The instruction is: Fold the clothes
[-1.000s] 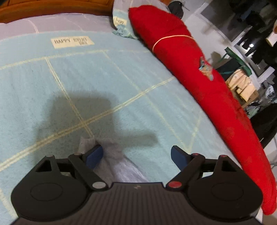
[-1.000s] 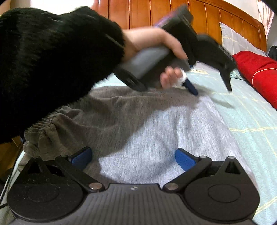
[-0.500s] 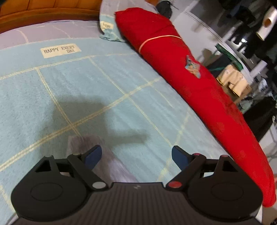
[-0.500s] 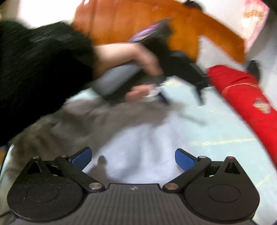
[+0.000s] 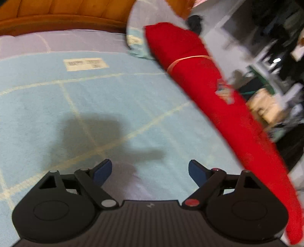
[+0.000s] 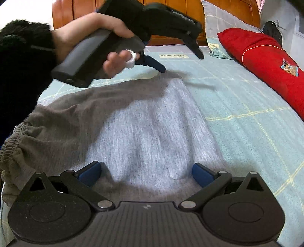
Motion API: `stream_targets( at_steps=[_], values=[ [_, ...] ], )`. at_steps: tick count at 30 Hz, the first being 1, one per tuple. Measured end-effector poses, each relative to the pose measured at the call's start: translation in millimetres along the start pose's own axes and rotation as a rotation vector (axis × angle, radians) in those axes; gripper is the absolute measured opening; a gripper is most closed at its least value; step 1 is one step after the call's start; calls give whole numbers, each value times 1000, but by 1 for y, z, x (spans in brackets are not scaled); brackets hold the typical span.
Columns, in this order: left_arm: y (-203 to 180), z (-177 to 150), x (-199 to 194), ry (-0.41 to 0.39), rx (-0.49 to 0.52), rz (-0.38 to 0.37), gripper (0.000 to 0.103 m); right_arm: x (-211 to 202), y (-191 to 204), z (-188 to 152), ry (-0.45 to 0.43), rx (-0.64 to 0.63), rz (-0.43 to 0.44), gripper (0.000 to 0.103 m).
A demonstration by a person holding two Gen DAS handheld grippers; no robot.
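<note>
A grey garment (image 6: 148, 121) with an elastic waistband (image 6: 13, 136) at its left end lies spread flat on the light blue bedsheet (image 6: 247, 106). My right gripper (image 6: 146, 173) hovers open over its near edge, with nothing between the fingers. A hand holds my left gripper (image 6: 182, 63) open just above the garment's far corner. In the left wrist view, the left gripper (image 5: 150, 172) is open, and only a blurred tip of the grey garment (image 5: 133, 182) shows between its fingers.
A long red bolster (image 6: 266, 62) (image 5: 218, 106) lies along the bed's right side. A pillow (image 6: 220, 24) leans on the wooden headboard (image 6: 171, 5). A black fuzzy sleeve (image 6: 20, 66) fills the left. Room clutter (image 5: 269, 106) sits beyond the bed's right edge.
The left gripper has shifted so the garment's corner now lies between its fingers instead of under the left one. The right view swung away and came back. Both grippers stayed open.
</note>
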State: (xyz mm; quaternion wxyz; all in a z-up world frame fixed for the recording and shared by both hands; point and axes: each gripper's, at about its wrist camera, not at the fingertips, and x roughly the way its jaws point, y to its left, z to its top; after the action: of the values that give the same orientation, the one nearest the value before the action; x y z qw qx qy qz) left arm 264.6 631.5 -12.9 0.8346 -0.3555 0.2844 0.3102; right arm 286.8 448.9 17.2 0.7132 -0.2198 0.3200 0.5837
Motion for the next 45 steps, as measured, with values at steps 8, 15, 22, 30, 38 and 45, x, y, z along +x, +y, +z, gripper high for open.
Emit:
stream_targets(
  at_steps=[8, 15, 22, 30, 38, 45],
  values=[
    [18, -1, 17, 35, -78, -51, 87, 20, -12, 13, -8, -11, 11, 103],
    [-11, 11, -14, 46, -10, -165, 88, 25, -12, 12, -15, -14, 12, 103],
    [-25, 8, -15, 36, 64, -203, 88, 23, -10, 10, -17, -19, 10, 103],
    [4, 6, 30, 66, -14, -97, 87, 25, -12, 11, -20, -24, 9, 103],
    [3, 6, -24, 25, 47, -203, 90, 28, -14, 10, -32, -23, 25, 103],
    [13, -2, 2, 89, 31, -93, 87, 29, -14, 8, -45, -29, 28, 103]
  ],
)
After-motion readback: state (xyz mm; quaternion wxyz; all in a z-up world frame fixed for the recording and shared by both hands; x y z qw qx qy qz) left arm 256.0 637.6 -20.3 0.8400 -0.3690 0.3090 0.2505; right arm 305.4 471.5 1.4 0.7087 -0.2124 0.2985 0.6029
